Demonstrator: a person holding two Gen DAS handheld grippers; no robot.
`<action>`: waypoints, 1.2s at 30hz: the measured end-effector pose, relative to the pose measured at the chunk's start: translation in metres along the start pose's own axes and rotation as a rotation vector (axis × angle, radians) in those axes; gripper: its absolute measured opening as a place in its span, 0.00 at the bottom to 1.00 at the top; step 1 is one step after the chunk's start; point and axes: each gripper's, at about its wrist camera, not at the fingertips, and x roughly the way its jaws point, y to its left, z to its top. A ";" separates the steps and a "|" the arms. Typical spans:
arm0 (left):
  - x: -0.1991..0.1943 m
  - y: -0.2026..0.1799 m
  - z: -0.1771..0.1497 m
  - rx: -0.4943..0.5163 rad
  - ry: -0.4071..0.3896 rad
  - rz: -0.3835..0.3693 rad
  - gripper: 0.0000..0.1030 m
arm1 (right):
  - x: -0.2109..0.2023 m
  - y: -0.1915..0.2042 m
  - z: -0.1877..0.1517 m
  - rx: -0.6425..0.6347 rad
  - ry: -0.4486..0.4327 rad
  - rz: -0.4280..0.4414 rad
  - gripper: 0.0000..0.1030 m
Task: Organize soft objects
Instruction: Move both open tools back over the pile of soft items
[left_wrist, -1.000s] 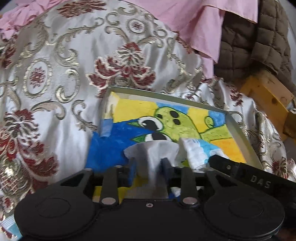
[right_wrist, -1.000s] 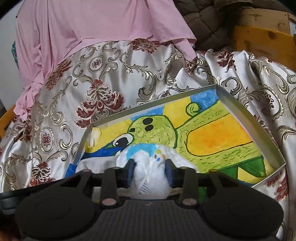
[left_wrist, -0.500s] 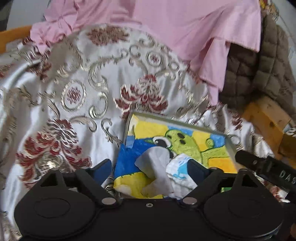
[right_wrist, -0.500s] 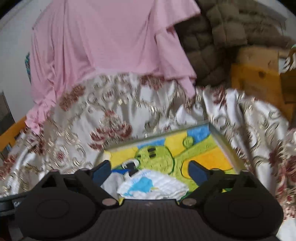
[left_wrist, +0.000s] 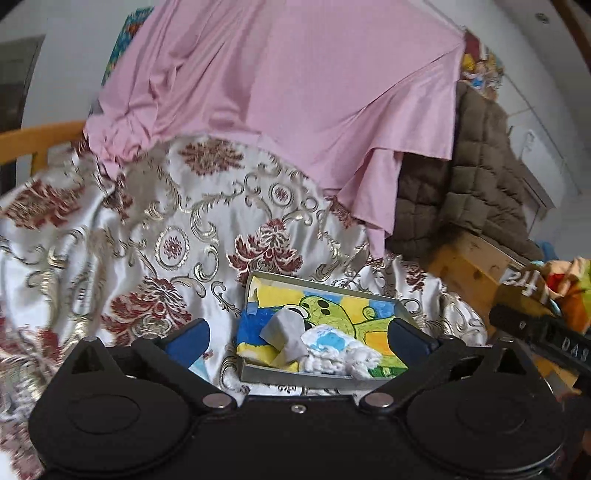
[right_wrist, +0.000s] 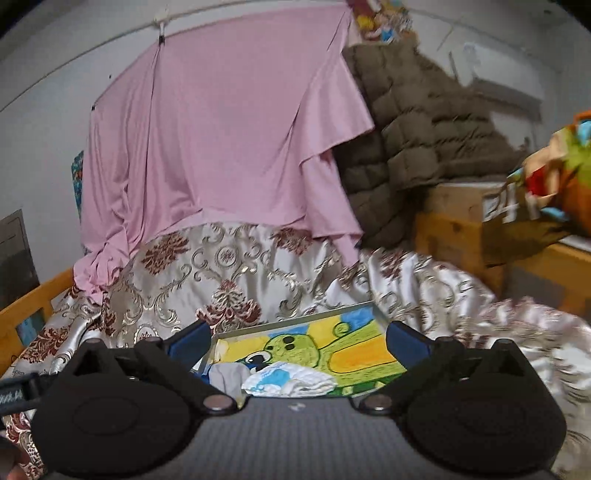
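Note:
A shallow metal tray (left_wrist: 303, 380) with a painted green-creature picture lies on a patterned satin cloth; it also shows in the right wrist view (right_wrist: 317, 318). In its near end lie a grey-white soft cloth (left_wrist: 286, 334) and a white cloth with blue print (left_wrist: 334, 349), touching each other. In the right wrist view the grey cloth (right_wrist: 227, 376) and the white-blue cloth (right_wrist: 290, 380) lie the same way. My left gripper (left_wrist: 297, 338) is open and empty, above and short of the tray. My right gripper (right_wrist: 297, 341) is open and empty, likewise drawn back.
The satin cloth (left_wrist: 166, 251) covers the surface. A pink sheet (left_wrist: 295, 92) hangs behind, beside a brown quilted blanket (left_wrist: 476, 177). Yellow wooden furniture (left_wrist: 465, 266) and a colourful soft item (right_wrist: 565, 170) stand at the right. The right gripper's body (left_wrist: 546, 336) shows at the right edge.
Both grippers opened and let go of their cloths, which now lie in the tray. Both grippers then pulled back and up, away from the tray.

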 end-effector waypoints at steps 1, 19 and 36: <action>-0.009 -0.001 -0.004 0.012 -0.009 0.000 0.99 | -0.009 0.001 -0.002 -0.008 -0.008 -0.003 1.00; -0.119 -0.004 -0.070 0.104 -0.124 0.040 0.99 | -0.130 0.000 -0.063 -0.063 -0.003 -0.068 1.00; -0.114 0.020 -0.105 0.109 0.146 0.092 0.99 | -0.155 -0.009 -0.104 -0.056 0.171 -0.100 1.00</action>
